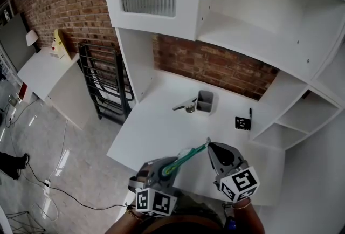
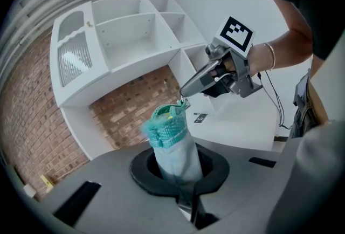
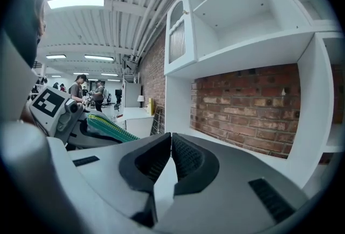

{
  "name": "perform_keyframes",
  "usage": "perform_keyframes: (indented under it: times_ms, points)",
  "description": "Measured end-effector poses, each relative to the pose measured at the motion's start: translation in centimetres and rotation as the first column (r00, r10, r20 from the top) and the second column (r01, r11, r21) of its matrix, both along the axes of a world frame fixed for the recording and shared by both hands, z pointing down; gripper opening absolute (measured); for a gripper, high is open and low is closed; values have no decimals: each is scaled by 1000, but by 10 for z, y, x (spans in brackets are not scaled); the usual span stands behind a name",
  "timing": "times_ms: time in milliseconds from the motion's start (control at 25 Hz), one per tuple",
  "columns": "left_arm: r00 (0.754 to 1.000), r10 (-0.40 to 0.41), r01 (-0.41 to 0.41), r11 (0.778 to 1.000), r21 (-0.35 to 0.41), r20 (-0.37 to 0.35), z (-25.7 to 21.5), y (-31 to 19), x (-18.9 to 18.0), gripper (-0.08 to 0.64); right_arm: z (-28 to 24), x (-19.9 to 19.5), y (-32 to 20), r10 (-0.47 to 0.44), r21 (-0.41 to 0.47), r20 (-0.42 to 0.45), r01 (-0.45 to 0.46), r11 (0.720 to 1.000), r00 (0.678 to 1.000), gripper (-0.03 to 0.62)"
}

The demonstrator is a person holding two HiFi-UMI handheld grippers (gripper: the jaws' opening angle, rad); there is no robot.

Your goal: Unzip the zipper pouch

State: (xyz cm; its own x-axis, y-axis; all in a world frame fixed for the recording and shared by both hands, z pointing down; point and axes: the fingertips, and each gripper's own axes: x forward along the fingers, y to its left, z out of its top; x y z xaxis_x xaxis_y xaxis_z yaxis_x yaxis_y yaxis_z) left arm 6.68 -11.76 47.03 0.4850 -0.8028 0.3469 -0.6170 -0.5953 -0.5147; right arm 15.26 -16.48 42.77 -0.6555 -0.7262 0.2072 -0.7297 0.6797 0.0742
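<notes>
Two claws are held over the white desk (image 1: 156, 130) | left claw (image 1: 168, 169): clamped on the teal zipper pouch (image 1: 188, 156), which is raised clear of the desk | right claw (image 1: 209, 145): jaws closed together, tip set at the pouch's far end

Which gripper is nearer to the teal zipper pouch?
Left. The left gripper is clamped on one end of the teal zipper pouch. The right gripper, jaws shut, has its tip at the other end.
</notes>
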Motion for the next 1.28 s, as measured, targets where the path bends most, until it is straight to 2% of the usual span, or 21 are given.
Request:
perform_keyframes:
  times_ms: [280, 480, 640, 840, 1280]
  points:
    - [1000, 10, -10, 1000, -5, -4, 5, 4, 2, 2, 3, 2, 6, 8, 0, -17, -8, 1000, 1000, 6]
    - [1000, 6, -6, 1000, -16, 1, 8, 5, -1, 3, 11, -1, 8, 6, -30, -16, -7, 1000, 1000, 6]
    - [1000, 5, -5, 1000, -20, 4, 12, 4, -5, 3, 15, -4, 8, 1, -60, 14, 0, 998, 1000, 6]
    - [1000, -1, 1, 1000, -21, -13, 13, 3, -5, 2, 17, -6, 7, -8, -55, 3, 9, 998, 1000, 8]
    - [999, -33, 33, 999, -34, -11, 21, -6, -21, 3, 18, -6, 6, 0, -57, 44, 2, 998, 999, 11]
